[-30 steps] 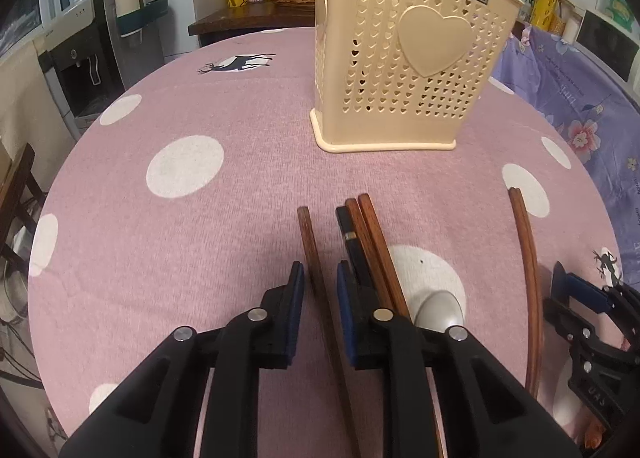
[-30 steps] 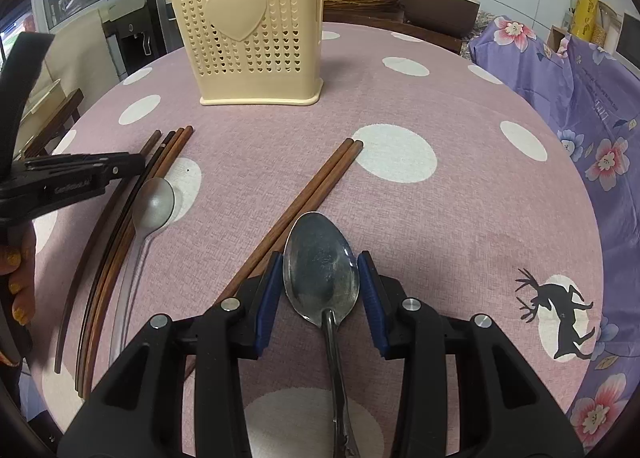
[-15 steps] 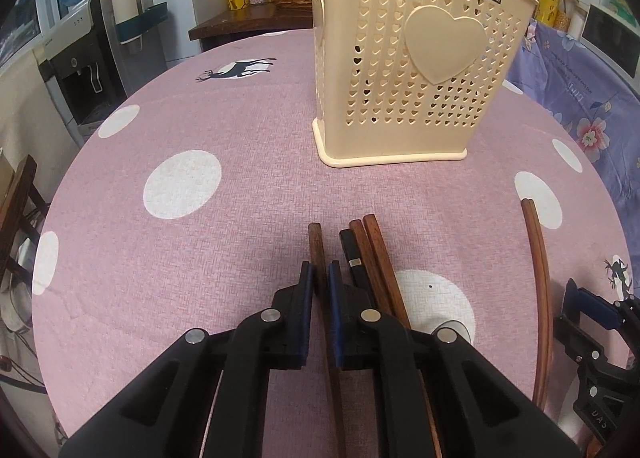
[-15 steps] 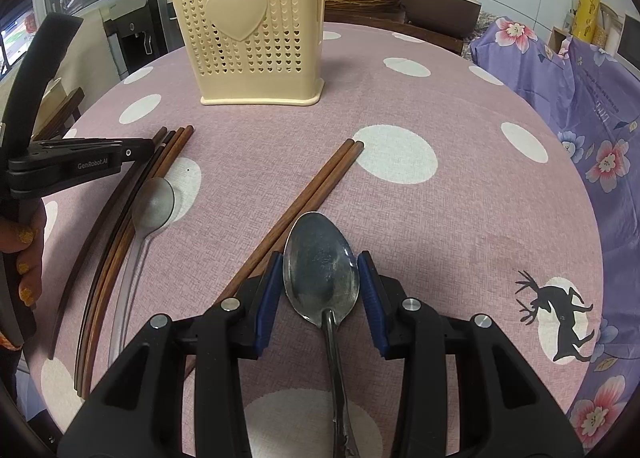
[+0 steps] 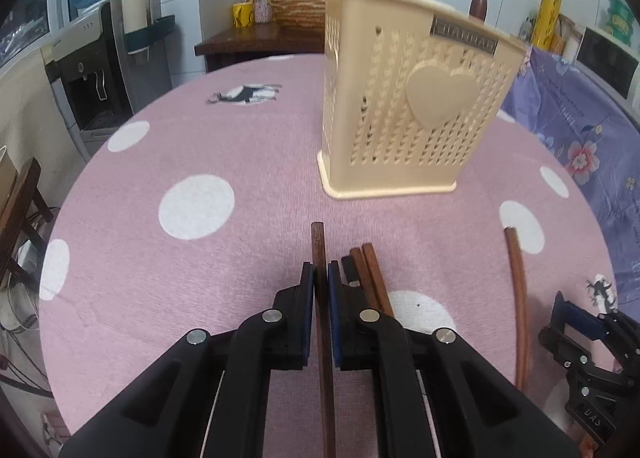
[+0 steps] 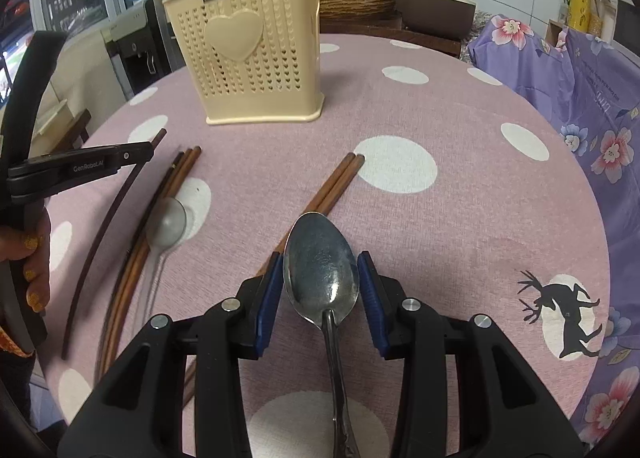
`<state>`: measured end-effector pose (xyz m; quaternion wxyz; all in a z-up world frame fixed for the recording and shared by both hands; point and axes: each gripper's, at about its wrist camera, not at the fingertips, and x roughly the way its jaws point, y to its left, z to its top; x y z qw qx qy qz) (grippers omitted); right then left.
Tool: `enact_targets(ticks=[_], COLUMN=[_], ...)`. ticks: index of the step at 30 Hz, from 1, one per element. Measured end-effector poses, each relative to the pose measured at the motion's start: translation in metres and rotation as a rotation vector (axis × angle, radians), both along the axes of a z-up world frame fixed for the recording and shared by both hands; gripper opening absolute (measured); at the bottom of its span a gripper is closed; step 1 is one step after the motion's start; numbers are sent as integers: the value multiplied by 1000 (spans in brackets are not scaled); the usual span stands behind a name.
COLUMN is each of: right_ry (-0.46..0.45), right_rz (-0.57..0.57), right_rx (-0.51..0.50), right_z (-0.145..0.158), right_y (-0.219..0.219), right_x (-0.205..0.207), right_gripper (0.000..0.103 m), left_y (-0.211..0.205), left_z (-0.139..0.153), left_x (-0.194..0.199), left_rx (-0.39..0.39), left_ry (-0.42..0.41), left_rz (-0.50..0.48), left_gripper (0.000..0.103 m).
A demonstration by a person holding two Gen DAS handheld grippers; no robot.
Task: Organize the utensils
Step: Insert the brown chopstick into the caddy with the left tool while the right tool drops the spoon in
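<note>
Left claw (image 5: 320, 282) has closed on dark chopstick (image 5: 319, 246), now lifted; holder (image 5: 408, 105) next. Right claw (image 6: 320, 282) hugs spoon (image 6: 320, 270), contact unclear.

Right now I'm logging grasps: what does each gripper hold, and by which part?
Left gripper pinches a dark chopstick just behind its far tip. Right gripper clamps the metal spoon across its bowl.

six chopsticks (image 6: 102, 234), two spoons (image 6: 322, 272), one holder (image 6: 250, 53).

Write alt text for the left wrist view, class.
The left gripper is shut on a dark chopstick above a pink dotted tablecloth. A cream utensil basket stands beyond, with more chopsticks lying right.
</note>
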<state>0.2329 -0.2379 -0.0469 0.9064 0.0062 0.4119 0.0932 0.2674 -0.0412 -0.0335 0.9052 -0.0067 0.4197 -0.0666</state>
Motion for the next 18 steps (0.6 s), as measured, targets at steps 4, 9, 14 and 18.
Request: enact_targets(ticks=[4,9,14,18], right_ry=[-53,-131,-197,-234], right_rz=[0,-13,-26,-34], right_rx=[44,131,179,207], right_z=[24,60,87,98], right_y=[-3,-15,-24,-28], right_x=[-7,-21,-37,-43], right_gripper=[39,38,38,37], left_y=[9,23,30,34], left_z=[29,69,100,110], left_x=[-11,-30,-49,-55], left_rx=[-38,-85,-109,-117], left_ry=[-68,-173,-259,-291], left_rz=[-1,1,0,2], left_gripper=[8,8,8,8])
